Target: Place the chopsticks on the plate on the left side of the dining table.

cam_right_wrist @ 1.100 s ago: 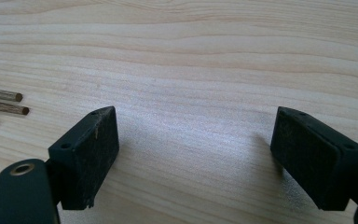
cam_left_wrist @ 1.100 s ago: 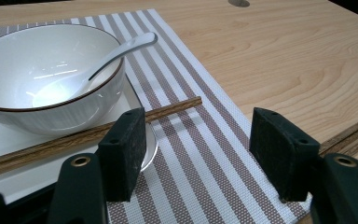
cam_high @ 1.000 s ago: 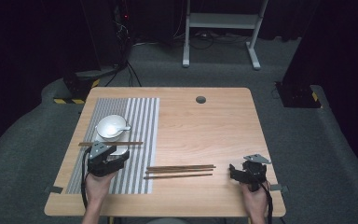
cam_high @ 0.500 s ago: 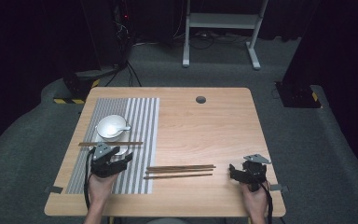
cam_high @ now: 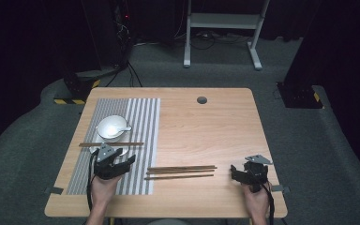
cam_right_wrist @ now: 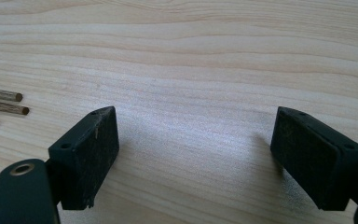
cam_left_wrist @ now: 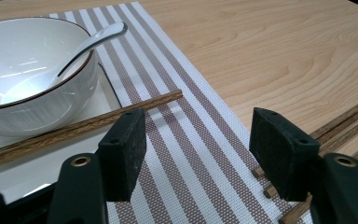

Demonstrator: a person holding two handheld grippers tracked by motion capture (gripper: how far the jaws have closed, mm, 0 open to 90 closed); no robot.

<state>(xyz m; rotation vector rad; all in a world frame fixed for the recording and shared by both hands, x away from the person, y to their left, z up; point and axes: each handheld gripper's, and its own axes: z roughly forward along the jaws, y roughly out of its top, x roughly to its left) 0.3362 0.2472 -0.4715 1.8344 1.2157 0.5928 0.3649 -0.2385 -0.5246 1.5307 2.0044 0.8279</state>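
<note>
On the left of the wooden table (cam_high: 225, 126) we see a striped placemat (cam_high: 143, 122) carrying a white bowl (cam_high: 111, 126) with a white spoon (cam_high: 122, 127) resting inside it, handle toward the right. Just near of the bowl, a single chopstick (cam_high: 111, 144) lies crosswise, partly on a white tray (cam_left_wrist: 32, 168) under the bowl (the tray is plain in the left gripper view).

The left gripper (cam_high: 122, 161) sits over the near part of the placemat, just near of that single chopstick. Its jaws stand wide apart, with bare striped cloth between them and nothing held; in the left gripper view the left gripper (cam_left_wrist: 198, 149) frames the mat, the chopstick's tip ending just beyond its left jaw.

Toward the middle, we find three more chopsticks (cam_high: 180, 171) lying side by side on the bare wood, their left ends reaching onto the placemat's right edge, to the right of the left gripper.

On the right, the right gripper (cam_high: 236, 172) rests near the table's near edge, well apart from the chopsticks' right ends. In the right gripper view the right gripper (cam_right_wrist: 196, 140) has its jaws spread wide over bare wood, grasping nothing, with three chopstick ends (cam_right_wrist: 2, 102) at the far left.
</note>
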